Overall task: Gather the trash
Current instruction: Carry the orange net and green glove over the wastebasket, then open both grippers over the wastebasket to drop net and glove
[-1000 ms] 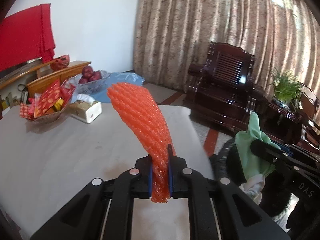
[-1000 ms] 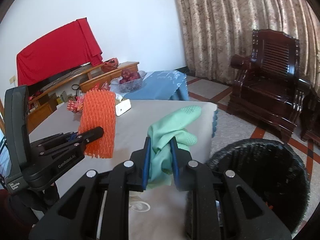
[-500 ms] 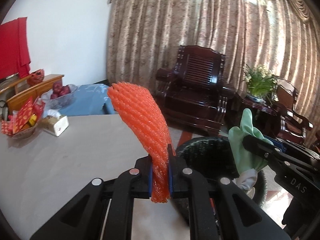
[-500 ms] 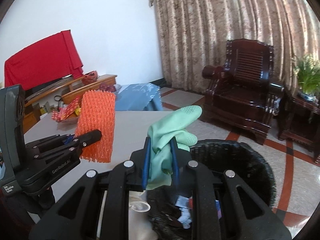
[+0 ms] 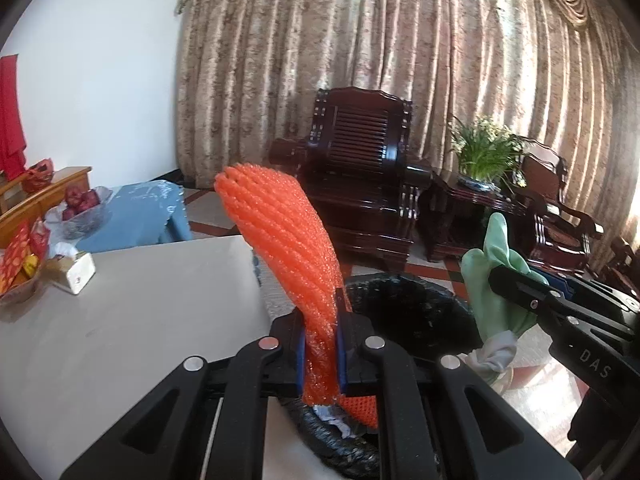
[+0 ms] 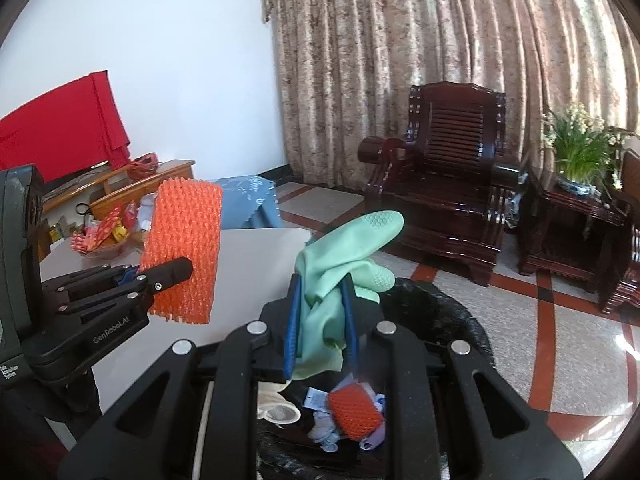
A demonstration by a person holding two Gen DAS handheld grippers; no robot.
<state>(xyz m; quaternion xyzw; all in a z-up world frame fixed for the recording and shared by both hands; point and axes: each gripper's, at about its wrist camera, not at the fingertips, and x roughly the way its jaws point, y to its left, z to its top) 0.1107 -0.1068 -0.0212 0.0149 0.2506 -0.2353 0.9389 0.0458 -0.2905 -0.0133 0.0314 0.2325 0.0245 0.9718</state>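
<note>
My left gripper (image 5: 319,336) is shut on an orange foam fruit net (image 5: 280,236) that stands up from its jaws; the right wrist view shows the same net (image 6: 184,248) at left, over the table edge. My right gripper (image 6: 320,312) is shut on a mint-green rubber glove (image 6: 348,248), held above a black-lined trash bin (image 6: 448,316). The glove (image 5: 500,276) also appears at right in the left wrist view, beside the bin (image 5: 412,312). Inside the bin lie another orange net (image 6: 356,412) and scraps of paper.
A pale table (image 5: 132,320) lies to the left, with a tissue box (image 5: 74,272), a basket of red packets (image 5: 18,260) and a fruit bowl (image 5: 82,208) beyond. Dark wooden armchairs (image 6: 448,184), a side table with a plant (image 6: 576,160) and curtains stand behind the bin.
Both grippers have swung right, away from the table and towards the bin, each with its load still held. The bin's inside has come into view under the right gripper.
</note>
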